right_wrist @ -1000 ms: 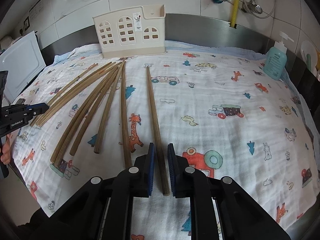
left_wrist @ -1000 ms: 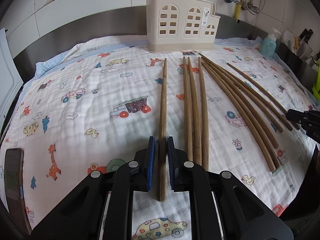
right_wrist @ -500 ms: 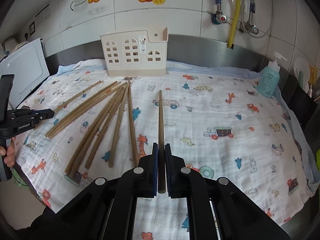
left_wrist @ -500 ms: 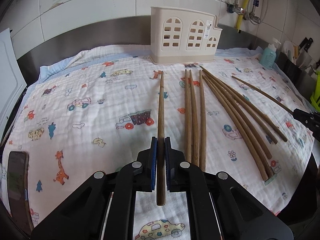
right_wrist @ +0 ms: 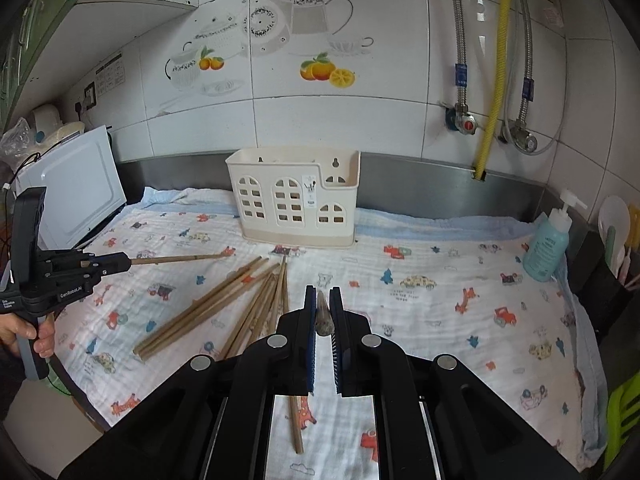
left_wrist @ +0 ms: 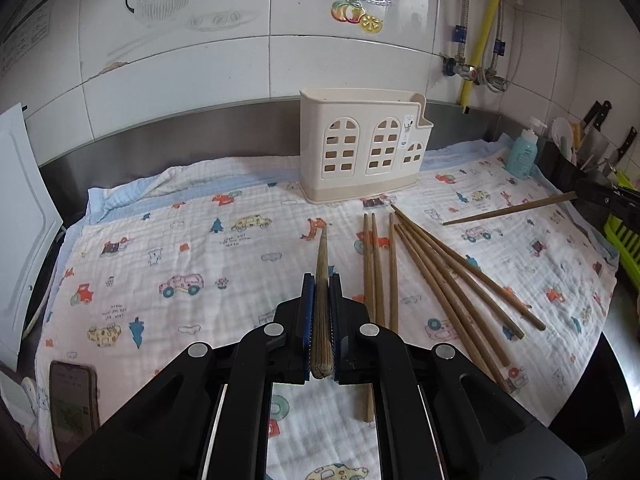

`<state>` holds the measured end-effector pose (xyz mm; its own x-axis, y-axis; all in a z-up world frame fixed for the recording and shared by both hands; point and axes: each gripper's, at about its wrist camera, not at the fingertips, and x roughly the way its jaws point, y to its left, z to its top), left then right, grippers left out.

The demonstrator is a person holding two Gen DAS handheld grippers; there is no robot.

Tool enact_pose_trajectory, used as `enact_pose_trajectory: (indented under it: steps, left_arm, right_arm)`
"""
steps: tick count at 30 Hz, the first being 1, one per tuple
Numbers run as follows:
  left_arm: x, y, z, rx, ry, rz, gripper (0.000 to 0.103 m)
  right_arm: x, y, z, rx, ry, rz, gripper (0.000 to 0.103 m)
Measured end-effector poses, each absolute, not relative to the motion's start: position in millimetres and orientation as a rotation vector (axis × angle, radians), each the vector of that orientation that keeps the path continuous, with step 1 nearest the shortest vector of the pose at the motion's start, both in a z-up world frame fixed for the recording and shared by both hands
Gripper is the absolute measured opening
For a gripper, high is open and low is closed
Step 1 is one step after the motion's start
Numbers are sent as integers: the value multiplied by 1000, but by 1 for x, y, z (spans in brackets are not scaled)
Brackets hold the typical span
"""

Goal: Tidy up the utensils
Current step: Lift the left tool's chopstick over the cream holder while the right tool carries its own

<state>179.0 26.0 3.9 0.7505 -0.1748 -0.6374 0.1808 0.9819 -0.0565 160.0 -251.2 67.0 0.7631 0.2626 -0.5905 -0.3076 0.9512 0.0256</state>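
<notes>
Reading "GenRobot.AI" is possible on the left gripper point(right_wrist: 120, 263); one chopstick point(left_wrist: 322, 280) is pinched by it, another chopstick point(right_wrist: 322, 312) by the right gripper point(right_wrist: 322, 300), above the bare cloth point(right_wrist: 440, 300).

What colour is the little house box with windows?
The holder is cream with a beige base, clearest in the left wrist view.

Ahead of my left gripper point(left_wrist: 320, 312) the cloth-covered surface point(left_wrist: 180, 248) lies open up to the cream holder point(left_wrist: 362, 146) at the back wall. To its right the loose chopsticks point(left_wrist: 440, 280) clutter the path. My right gripper point(right_wrist: 323, 320) has bare cloth to its right, bounded by the soap bottle point(right_wrist: 548, 246). A phone point(left_wrist: 74, 404) sits near-left.
</notes>
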Motion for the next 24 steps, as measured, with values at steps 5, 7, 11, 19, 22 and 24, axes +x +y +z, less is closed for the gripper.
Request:
enact_pose_trajectory:
  steps: [5, 7, 11, 19, 22, 24]
  left_arm:
    - [196, 31, 18, -9, 701, -204, 6]
    - [203, 33, 24, -12, 699, -211, 6]
    - [216, 33, 35, -17, 697, -224, 6]
    - [236, 29, 50, 10, 686, -234, 6]
    - [244, 31, 58, 11, 679, -236, 6]
    - [248, 32, 65, 18, 669, -232, 6]
  right_arm:
    - [187, -252, 96, -56, 627, 351, 7]
    - [199, -255, 111, -40, 621, 364, 7]
    - [225, -257, 146, -37, 583, 375, 7]
    - [291, -247, 203, -27, 518, 366, 7]
    - [316, -240, 214, -28, 498, 344, 7]
    - [331, -235, 215, -29, 497, 329, 7]
